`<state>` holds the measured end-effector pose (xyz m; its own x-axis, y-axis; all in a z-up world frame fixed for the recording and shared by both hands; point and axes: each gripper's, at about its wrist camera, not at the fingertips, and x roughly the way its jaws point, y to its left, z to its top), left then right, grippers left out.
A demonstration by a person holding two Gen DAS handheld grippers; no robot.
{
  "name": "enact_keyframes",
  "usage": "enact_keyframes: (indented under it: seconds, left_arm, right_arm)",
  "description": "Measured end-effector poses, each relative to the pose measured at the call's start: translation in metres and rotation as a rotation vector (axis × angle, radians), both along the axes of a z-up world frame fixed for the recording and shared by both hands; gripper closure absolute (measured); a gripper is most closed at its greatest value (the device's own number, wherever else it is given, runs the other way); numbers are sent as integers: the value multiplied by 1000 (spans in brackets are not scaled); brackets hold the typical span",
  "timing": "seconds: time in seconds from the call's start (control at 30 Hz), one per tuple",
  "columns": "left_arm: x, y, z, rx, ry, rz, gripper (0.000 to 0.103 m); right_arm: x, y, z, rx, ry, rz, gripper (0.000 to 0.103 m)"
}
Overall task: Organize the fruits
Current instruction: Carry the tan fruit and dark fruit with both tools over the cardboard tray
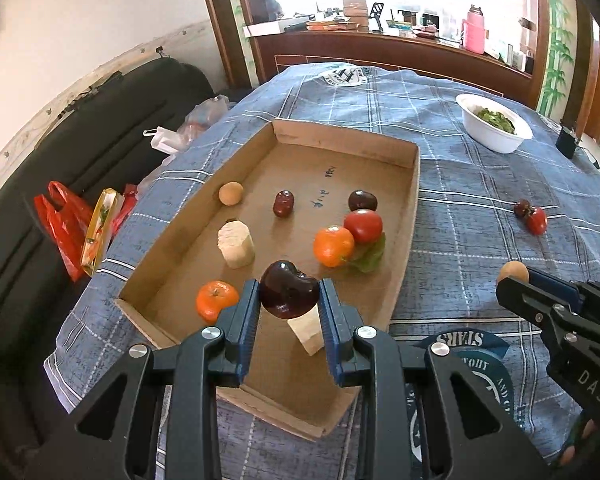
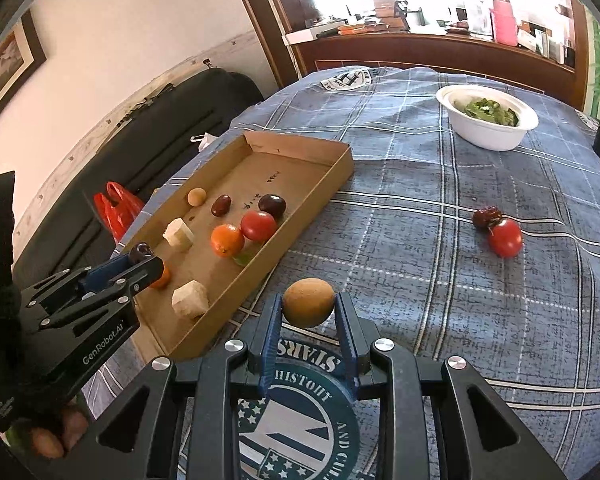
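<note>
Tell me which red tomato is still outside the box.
The tomato on the cloth, right of the box, touching a dark fruit. The other tomato lies inside the box beside an orange.

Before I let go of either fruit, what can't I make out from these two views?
- Left wrist view: the pale chunk is half hidden behind the plum and the left gripper.
- Right wrist view: the left gripper covers most of an orange.
- Both views: writing on the box is too small to read.
</note>
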<state>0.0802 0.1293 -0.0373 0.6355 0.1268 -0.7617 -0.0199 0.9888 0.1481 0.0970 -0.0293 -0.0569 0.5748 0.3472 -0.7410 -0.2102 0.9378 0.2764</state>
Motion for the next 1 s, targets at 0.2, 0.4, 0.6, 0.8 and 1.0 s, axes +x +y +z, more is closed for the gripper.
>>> enact_keyframes:
  seconds: [0.2,0.4,0.6,0.8,1.0]
  left_arm:
    - [5,26,0,-41,20,24,76]
    - [11,73,-2,-110,48,79,76]
    - [17,104,-7,-138,71,119,76]
    - [27,106,-9,-181,86,99,76]
    - [48,102,-15,-182,101,91,76]
  right_arm:
    - [7,8,-1,-8,4,15,76]
    - [17,17,1,-8,2,32,76]
    - [33,28,8,-8,-9,54,76]
    - [56,44,11,-13,-14,84,76]
    - [85,58,10,-9,-3,103,76]
